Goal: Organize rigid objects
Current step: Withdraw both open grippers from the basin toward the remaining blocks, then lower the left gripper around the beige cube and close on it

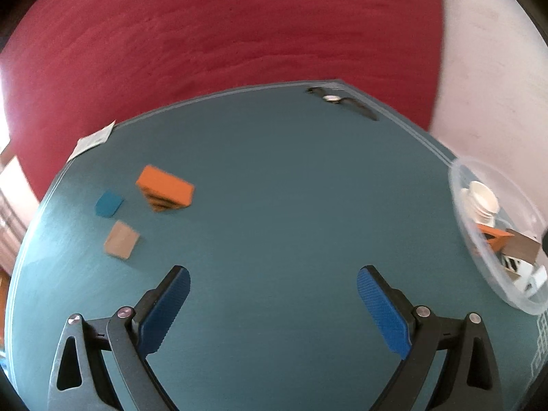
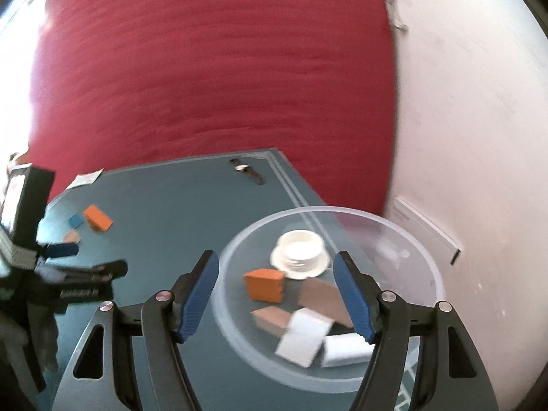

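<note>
A: Nearest the lens in the left wrist view are the blue-padded fingers of the left gripper (image 1: pixel 273 286), spread wide with only bare teal table (image 1: pixel 274 178) between them. Nothing is held.

B: And the right gripper (image 2: pixel 276 270)?

A: Its jaws stand apart too, gripping nothing, above the near part of a clear plastic bowl (image 2: pixel 404 236) at the table's right edge.

B: What lies in the bowl?

A: A white round lid-like piece (image 2: pixel 301 250) at the back, an orange block (image 2: pixel 264 284) in front of it, two brown blocks (image 2: pixel 318 296) and two white blocks (image 2: pixel 303 339) nearest the camera, crowded together.

B: What is loose on the table?

A: Far to the left, a small cluster: an orange block on its own (image 1: pixel 166 188), a blue piece (image 1: pixel 109 203) just beside it, and a tan piece (image 1: pixel 121 239) a little nearer. They are blurred, so their exact shapes are hard to read. A dark-strapped wristwatch (image 1: pixel 339 101) lies near the far corner, well apart from them, and a white slip of paper (image 1: pixel 90 142) sits on the far left edge.

B: The room?

A: A broad dark red surface (image 1: pixel 222 27) fills the space behind the table, with a pale wall (image 2: pixel 479 109) to the right. Pale lines run along the tabletop's edges.
</note>
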Demonstrator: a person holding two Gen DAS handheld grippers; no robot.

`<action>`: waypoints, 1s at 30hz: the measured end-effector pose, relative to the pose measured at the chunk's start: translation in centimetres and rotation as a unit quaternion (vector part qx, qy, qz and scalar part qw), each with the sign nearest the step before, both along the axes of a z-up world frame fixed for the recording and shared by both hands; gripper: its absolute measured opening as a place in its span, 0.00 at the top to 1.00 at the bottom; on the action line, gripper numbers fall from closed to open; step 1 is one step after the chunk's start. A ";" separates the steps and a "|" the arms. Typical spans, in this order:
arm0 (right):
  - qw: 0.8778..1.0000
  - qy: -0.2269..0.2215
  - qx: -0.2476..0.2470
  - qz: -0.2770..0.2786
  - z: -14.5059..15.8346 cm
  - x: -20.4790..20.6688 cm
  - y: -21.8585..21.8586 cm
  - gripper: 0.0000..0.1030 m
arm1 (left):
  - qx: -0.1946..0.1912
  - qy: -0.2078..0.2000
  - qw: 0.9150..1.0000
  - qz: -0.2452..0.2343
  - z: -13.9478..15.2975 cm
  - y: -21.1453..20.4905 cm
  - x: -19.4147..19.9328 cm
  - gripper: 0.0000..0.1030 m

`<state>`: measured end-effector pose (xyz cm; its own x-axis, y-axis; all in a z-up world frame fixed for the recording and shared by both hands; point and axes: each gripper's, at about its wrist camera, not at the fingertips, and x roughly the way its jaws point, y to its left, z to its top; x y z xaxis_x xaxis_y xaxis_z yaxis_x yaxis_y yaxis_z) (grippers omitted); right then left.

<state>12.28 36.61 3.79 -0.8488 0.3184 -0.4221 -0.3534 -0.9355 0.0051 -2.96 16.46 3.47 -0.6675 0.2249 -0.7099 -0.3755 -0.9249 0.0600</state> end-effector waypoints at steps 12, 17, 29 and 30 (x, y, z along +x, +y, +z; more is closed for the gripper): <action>0.998 -0.020 0.021 0.056 -0.9 -0.4 -3.9 0.31 | -0.002 -0.020 0.994 0.105 -0.1 -6.5 -3.2 0.01; 0.997 -0.030 0.025 0.069 -1.2 -0.5 -4.6 0.31 | -0.006 -0.025 0.989 0.148 -0.2 -9.0 -4.9 0.01; 0.992 -0.065 0.012 0.104 -1.8 -2.2 -6.1 0.30 | 0.008 -0.061 0.980 0.188 -1.3 -13.2 -7.8 0.01; 0.991 -0.070 0.008 0.113 -1.8 -2.7 -6.4 0.30 | 0.005 -0.059 0.980 0.190 -1.3 -13.3 -7.8 0.01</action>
